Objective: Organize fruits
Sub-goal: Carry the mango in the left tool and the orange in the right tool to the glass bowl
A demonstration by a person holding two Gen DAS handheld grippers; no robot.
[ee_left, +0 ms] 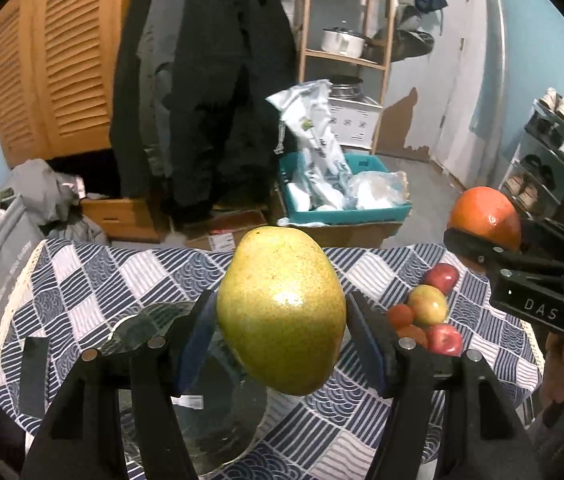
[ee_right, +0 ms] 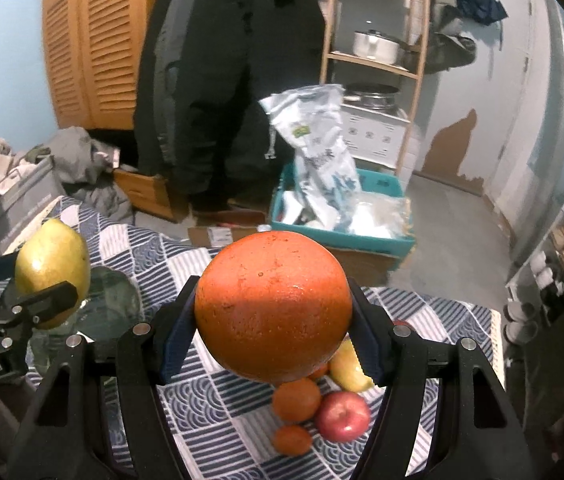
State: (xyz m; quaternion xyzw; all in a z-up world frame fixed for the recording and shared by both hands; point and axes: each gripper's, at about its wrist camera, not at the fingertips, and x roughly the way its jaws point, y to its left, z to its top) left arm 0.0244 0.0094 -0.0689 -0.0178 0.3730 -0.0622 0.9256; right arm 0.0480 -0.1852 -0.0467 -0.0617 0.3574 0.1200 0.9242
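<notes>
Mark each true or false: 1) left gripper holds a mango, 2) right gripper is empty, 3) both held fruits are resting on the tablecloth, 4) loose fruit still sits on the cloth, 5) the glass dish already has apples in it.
1) The left gripper holds a mango: true.
2) The right gripper is empty: false. It is clamped on a large orange.
3) Both held fruits rest on the tablecloth: false. Both are held up in the air above it.
4) Loose fruit still sits on the cloth: true. A red apple, small oranges and a yellowish fruit lie together.
5) The glass dish already has apples in it: false. No fruit shows in it.
</notes>
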